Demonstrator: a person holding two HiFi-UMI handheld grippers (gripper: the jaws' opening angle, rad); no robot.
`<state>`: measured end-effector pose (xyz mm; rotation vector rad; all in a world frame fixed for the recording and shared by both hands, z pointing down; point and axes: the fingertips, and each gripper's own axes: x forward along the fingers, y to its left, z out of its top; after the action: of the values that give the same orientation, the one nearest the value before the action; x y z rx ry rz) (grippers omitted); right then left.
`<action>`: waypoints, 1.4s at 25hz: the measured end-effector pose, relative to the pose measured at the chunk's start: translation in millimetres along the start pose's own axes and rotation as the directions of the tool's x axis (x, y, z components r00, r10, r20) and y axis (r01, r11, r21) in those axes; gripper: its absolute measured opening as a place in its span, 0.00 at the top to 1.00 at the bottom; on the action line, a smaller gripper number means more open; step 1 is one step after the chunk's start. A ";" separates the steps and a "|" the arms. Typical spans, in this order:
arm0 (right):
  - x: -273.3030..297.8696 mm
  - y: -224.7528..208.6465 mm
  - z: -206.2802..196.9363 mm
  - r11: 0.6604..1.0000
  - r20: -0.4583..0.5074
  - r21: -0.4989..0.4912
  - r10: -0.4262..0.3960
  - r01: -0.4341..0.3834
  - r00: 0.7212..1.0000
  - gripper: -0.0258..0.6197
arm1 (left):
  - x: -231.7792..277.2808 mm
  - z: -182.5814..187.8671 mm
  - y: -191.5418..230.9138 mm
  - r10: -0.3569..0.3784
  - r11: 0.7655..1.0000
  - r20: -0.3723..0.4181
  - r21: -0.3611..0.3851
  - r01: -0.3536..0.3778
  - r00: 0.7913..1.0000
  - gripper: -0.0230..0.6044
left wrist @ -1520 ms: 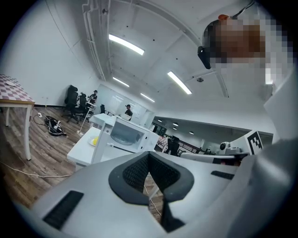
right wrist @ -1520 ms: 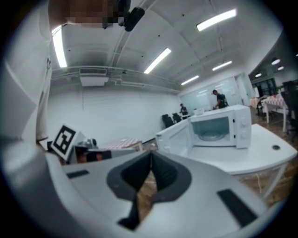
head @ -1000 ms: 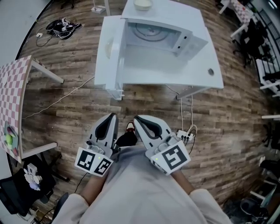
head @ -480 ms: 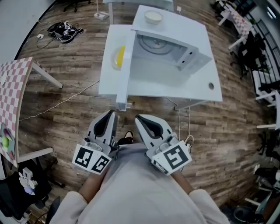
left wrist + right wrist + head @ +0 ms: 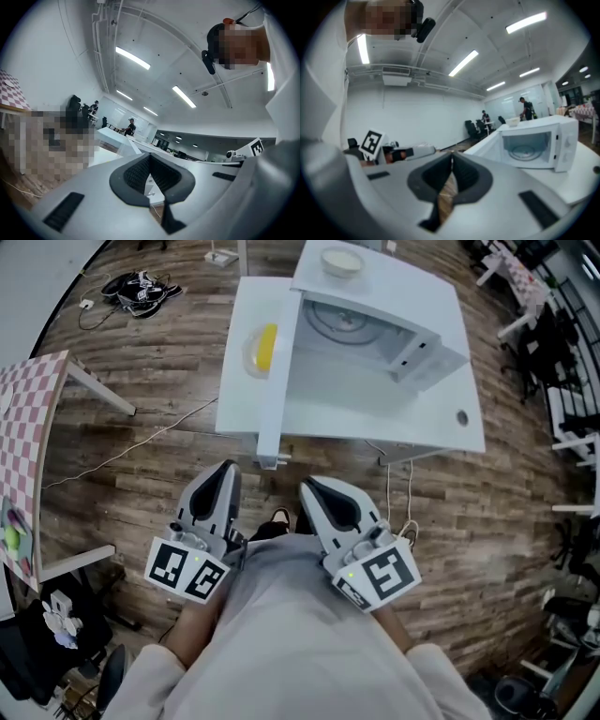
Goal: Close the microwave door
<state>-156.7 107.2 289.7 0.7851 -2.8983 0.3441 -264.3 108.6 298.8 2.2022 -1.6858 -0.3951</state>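
Observation:
A white microwave stands on a white table, its cavity and glass turntable showing. Its door is swung wide open to the left, toward me, and a yellow shape shows on the door panel. A pale bowl rests on top of the oven. My left gripper and right gripper are held close to my body over the wooden floor, short of the table; both are shut and hold nothing. The right gripper view shows the open microwave ahead on the right.
A checkered table stands at the left. Cables and a power strip lie on the floor under the white table's front edge, and a dark bundle lies at the far left. Office chairs and desks fill the right edge.
The microwave and its door now sit slightly right and higher in the head view, and the yellow shape on the door has come into sight. Both grippers stay shut near my body.

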 end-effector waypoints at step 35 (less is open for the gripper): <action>13.6 -48.4 -0.9 0.997 -0.011 0.060 0.048 -0.047 0.999 0.92 | 37.8 -39.2 15.9 -0.006 1.000 -0.157 -0.008 0.005 0.988 0.94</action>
<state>-143.7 60.3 302.0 0.7205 -2.9119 0.4407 -252.1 72.2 340.4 2.1709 -1.5925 -0.2221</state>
